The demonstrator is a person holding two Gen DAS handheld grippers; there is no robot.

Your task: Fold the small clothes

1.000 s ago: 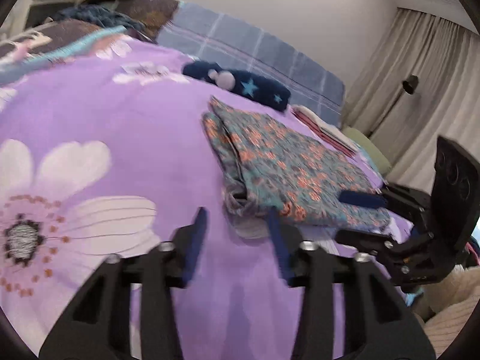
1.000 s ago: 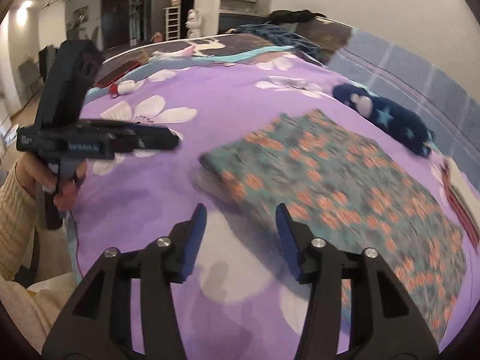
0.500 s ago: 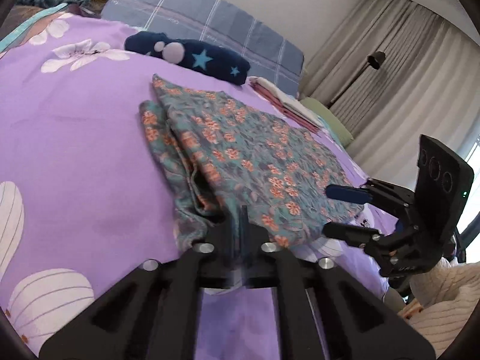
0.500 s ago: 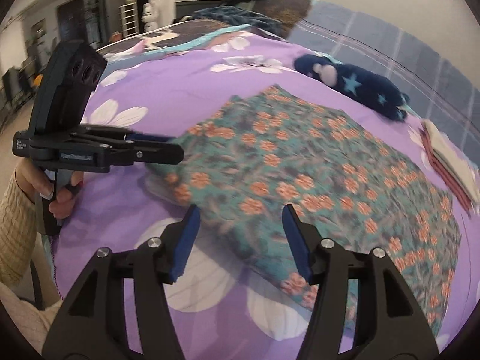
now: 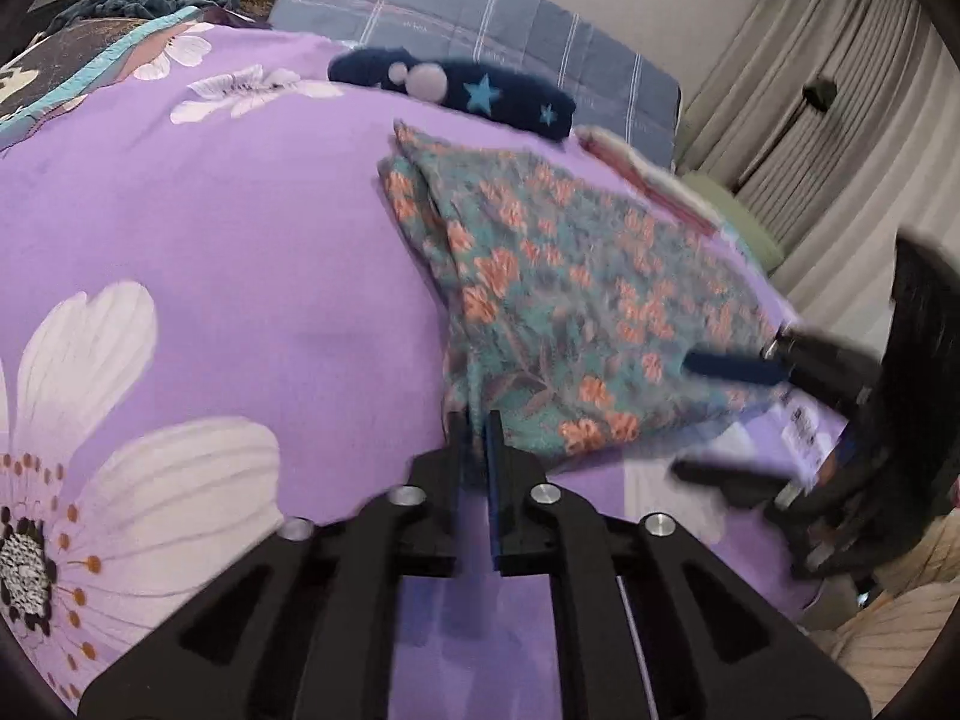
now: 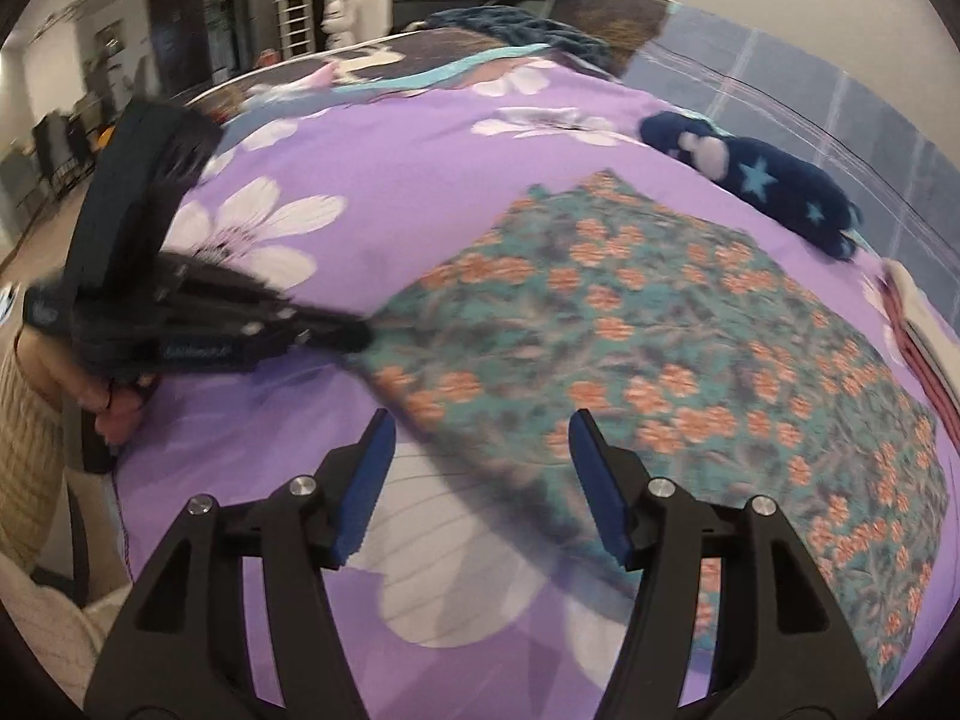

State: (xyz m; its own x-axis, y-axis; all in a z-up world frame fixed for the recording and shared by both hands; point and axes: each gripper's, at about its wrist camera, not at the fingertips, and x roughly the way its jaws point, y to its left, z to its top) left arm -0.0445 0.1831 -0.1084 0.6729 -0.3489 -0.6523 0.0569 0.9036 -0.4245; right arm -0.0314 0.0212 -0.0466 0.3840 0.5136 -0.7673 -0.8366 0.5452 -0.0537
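Observation:
A teal garment with orange flowers (image 5: 576,306) lies folded on the purple flowered bedspread (image 5: 228,252). My left gripper (image 5: 477,420) is shut on the garment's near left corner and lifts it slightly. It shows blurred in the right wrist view (image 6: 354,333), pinching that corner. My right gripper (image 6: 480,426) is open, just above the garment's (image 6: 690,360) near edge, touching nothing. It also appears at the right of the left wrist view (image 5: 714,414), open around the near right corner.
A dark blue starred soft item (image 5: 456,90) lies beyond the garment. A striped folded cloth (image 6: 918,324) lies at the right. A blue checked pillow (image 5: 480,24) and dark bedding (image 6: 516,24) sit at the head end.
My left gripper closed on the garment's near left corner and pulled it up and back. My right gripper moved forward over the garment's near edge, still open.

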